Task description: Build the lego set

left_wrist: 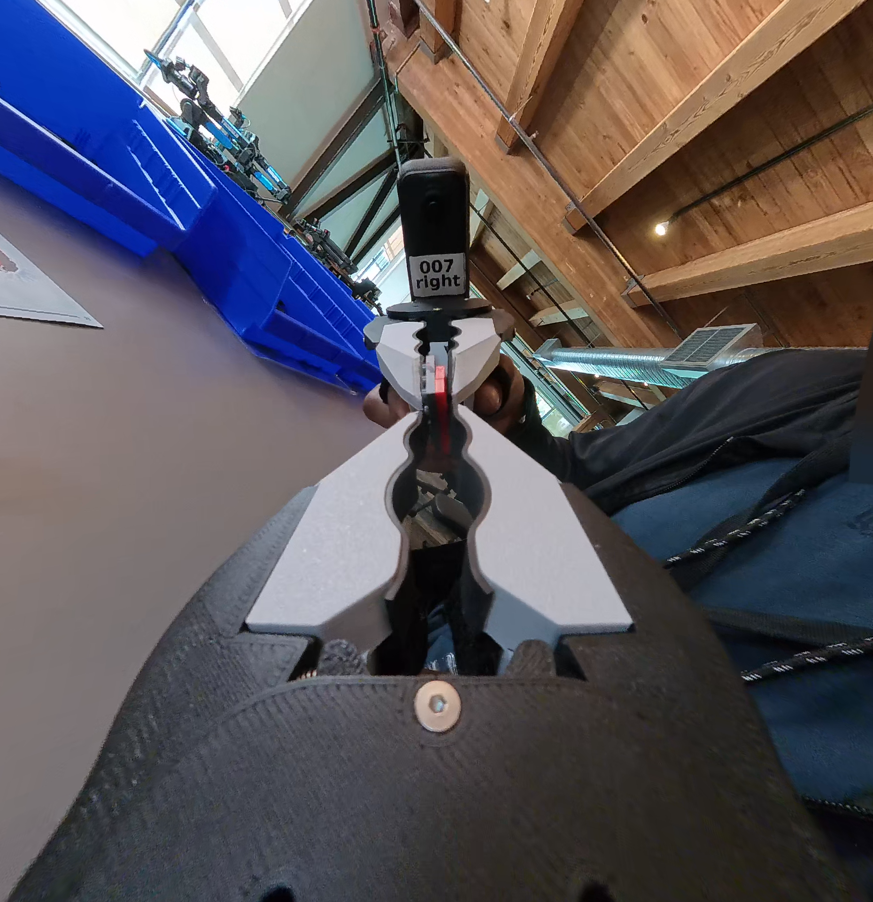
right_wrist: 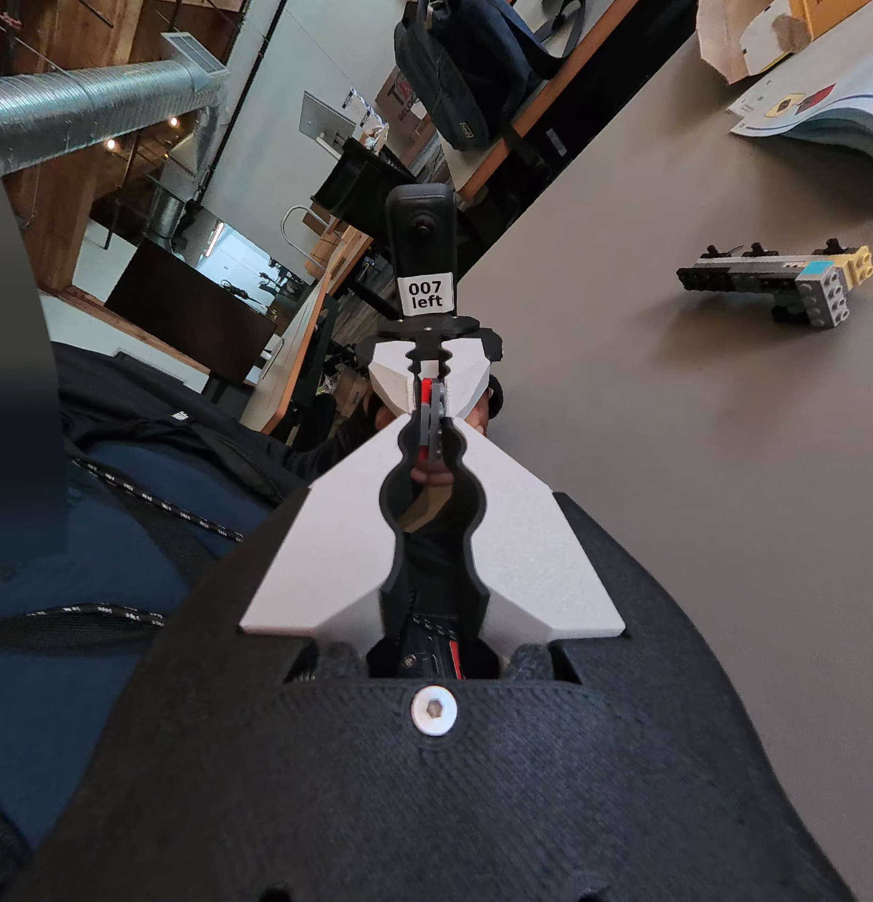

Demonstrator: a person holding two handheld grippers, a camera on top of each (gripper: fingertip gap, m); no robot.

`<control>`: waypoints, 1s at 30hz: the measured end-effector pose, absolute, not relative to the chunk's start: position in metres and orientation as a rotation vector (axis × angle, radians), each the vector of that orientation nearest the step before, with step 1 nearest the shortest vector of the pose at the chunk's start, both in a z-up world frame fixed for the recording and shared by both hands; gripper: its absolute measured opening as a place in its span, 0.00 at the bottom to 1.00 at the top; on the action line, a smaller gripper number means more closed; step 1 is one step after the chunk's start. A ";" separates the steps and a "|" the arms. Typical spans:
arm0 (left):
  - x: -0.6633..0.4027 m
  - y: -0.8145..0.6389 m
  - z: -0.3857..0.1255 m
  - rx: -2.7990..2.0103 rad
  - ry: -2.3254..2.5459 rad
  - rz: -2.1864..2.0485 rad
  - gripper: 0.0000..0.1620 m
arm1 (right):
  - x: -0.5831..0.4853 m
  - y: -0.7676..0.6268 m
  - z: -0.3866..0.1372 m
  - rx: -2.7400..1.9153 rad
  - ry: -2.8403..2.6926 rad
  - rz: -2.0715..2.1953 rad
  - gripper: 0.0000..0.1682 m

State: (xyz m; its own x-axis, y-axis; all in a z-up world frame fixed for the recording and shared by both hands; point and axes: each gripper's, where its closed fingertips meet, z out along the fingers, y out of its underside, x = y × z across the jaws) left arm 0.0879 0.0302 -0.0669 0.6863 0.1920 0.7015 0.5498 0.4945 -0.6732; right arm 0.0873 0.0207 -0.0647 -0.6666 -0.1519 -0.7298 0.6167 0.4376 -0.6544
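My two grippers meet tip to tip above the table edge, in front of a person in a dark jacket. Between them is a small flat lego piece made of red, grey and black plates, held on edge. My left gripper is shut on its near end. My right gripper is shut on its far end. In the right wrist view the same piece sits between my right gripper and the left gripper. A partly built lego model, black, grey, tan and light blue, lies on the table to the right.
Blue plastic bins stand along the table at the left, with a printed sheet beside them. An open instruction booklet and a torn paper bag lie beyond the model. A backpack sits on a far desk. The tips of both grippers are at nearly the same place. Left tips and right tips are each some 20 cm from the partly built lego model.
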 end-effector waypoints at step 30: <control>0.073 0.020 -0.080 -1.023 -0.945 -0.246 0.17 | 0.057 0.033 -0.090 0.353 2.244 -1.430 0.05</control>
